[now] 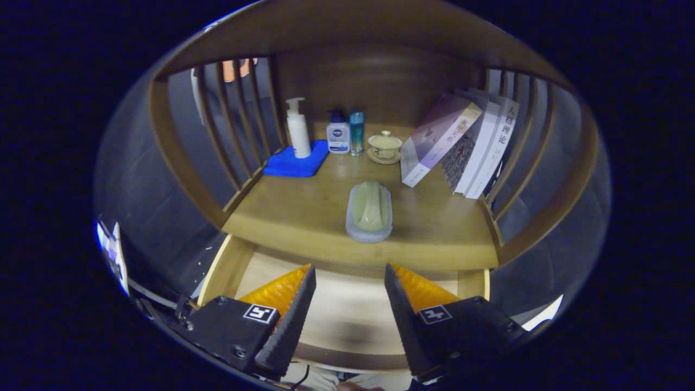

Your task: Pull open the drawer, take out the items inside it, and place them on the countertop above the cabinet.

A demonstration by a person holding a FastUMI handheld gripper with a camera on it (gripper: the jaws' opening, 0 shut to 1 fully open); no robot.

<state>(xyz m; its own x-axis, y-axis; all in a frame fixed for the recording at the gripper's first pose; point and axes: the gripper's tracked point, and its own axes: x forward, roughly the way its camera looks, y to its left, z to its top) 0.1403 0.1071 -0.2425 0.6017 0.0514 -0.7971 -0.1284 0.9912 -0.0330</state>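
Observation:
The drawer [228, 266] stands pulled open under the wooden countertop [304, 217], and its pale floor shows bare beneath my fingers. A pale green soap in a clear dish [370, 210] rests on the countertop near its front edge, a little beyond my fingertips. My gripper [348, 274] is open above the open drawer, with nothing between its fingers.
At the back of the countertop stand a white pump bottle [298, 129] on a blue cloth [296, 162], a small white bottle [337, 134], a blue bottle [357, 132] and a lidded cup on a saucer [385, 146]. Several books [467, 144] lean at the right. Slatted wooden sides flank the shelf.

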